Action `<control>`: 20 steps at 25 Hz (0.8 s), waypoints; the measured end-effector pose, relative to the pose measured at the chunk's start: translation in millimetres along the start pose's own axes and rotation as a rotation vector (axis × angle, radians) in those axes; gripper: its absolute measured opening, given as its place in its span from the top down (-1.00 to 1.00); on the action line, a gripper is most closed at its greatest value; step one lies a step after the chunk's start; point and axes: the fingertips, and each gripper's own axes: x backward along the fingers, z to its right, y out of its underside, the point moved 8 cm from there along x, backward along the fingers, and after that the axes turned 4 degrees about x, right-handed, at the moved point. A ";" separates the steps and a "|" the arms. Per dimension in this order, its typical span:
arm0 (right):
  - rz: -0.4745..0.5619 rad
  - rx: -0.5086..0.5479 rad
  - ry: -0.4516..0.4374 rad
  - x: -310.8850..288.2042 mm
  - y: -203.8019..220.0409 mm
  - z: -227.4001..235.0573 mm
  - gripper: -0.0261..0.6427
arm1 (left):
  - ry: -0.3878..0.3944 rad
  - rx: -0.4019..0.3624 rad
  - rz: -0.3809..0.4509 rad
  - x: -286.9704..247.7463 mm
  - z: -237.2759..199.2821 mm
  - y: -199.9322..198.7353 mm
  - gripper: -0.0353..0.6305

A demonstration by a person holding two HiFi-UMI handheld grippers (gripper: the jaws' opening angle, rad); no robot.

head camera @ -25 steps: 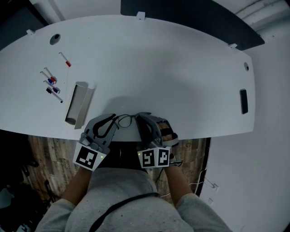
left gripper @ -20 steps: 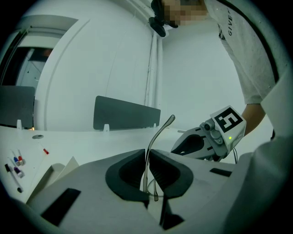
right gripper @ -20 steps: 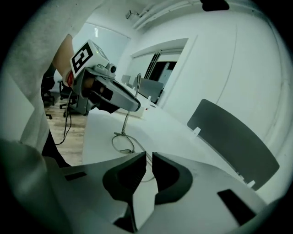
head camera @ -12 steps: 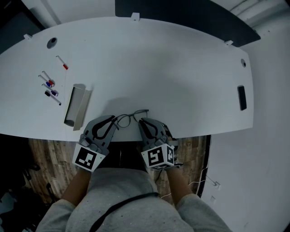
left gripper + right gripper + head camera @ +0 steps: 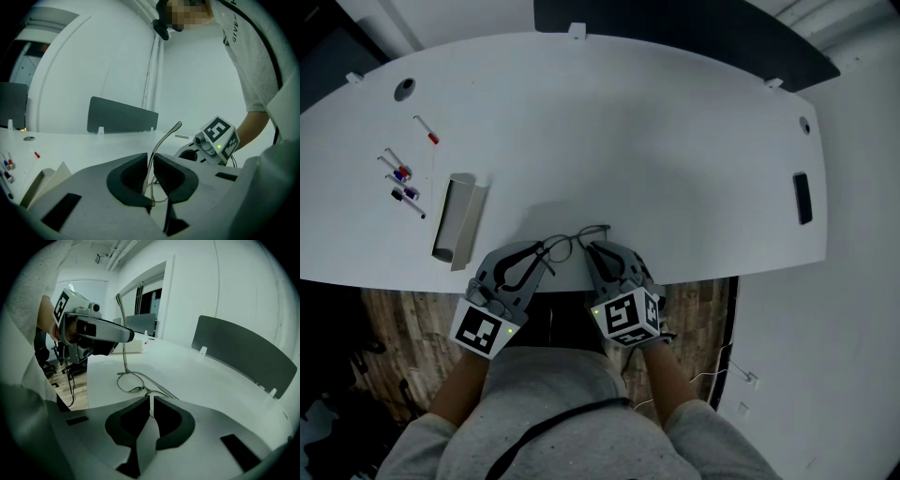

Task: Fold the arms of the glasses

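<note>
At the far left of the smooth white worktop (image 5: 656, 141), which has a curved rim, lies a loose cluster of thin pens (image 5: 401, 178) with coloured caps. One red-tipped pen (image 5: 425, 129) lies a little apart, farther back. Just to their right sits a long grey case (image 5: 457, 218) shaped like an open trough, matt, with one flat side folded out.

Near the front edge, the left claw (image 5: 546, 255) is clamped on one arm of the glasses (image 5: 574, 241). The thin metal arm runs up through the narrow slit between the dark, ribbed pads and ends in a curved tip above them. These jaws have just eased slightly wider, with the arm still between them.

The glasses are wire-framed with rounded lenses. The frame rests on the worktop between the two claws, close to the near edge.

The right claw (image 5: 592, 251) meets them from the other side. Its moulded dark pads are almost together, pinching a thin wire part of the glasses at the end of the frame.

At the far right a small dark flat slab (image 5: 803, 197) lies alone near the rim. A dark matt panel (image 5: 675, 23) stands along the back edge.
</note>
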 end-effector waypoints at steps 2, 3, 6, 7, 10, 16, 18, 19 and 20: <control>0.003 0.004 -0.002 1.1 -0.7 -0.4 0.81 | 0.005 -0.014 -0.003 -0.6 0.7 -0.6 0.75; 0.008 0.011 0.001 3.2 -1.9 0.0 0.81 | 0.003 -0.015 -0.006 -0.7 0.3 -0.5 0.75; 0.035 0.020 0.016 12.7 -5.7 7.7 0.81 | -0.007 -0.002 -0.008 0.5 -3.7 0.2 0.76; 0.043 0.013 0.024 15.3 -5.8 13.2 0.81 | -0.008 -0.002 -0.010 1.1 -5.3 0.5 0.77; 0.044 -0.014 0.033 16.5 -2.5 33.0 0.81 | -0.007 -0.010 -0.017 1.4 -9.2 0.6 0.77; -0.002 0.041 -0.073 1.8 0.7 42.9 0.48 | 0.008 -0.048 -0.023 1.1 -11.8 0.0 0.77; -0.010 0.051 -0.086 -2.3 1.5 41.8 0.49 | 0.007 -0.047 -0.027 1.9 -12.0 0.8 0.78; -0.013 0.059 -0.082 -3.3 1.7 41.3 0.58 | 0.006 -0.043 -0.029 2.1 -12.0 1.0 0.78; -0.014 0.068 -0.074 -3.4 1.9 40.9 0.65 | 0.004 -0.039 -0.029 2.1 -11.8 1.2 0.78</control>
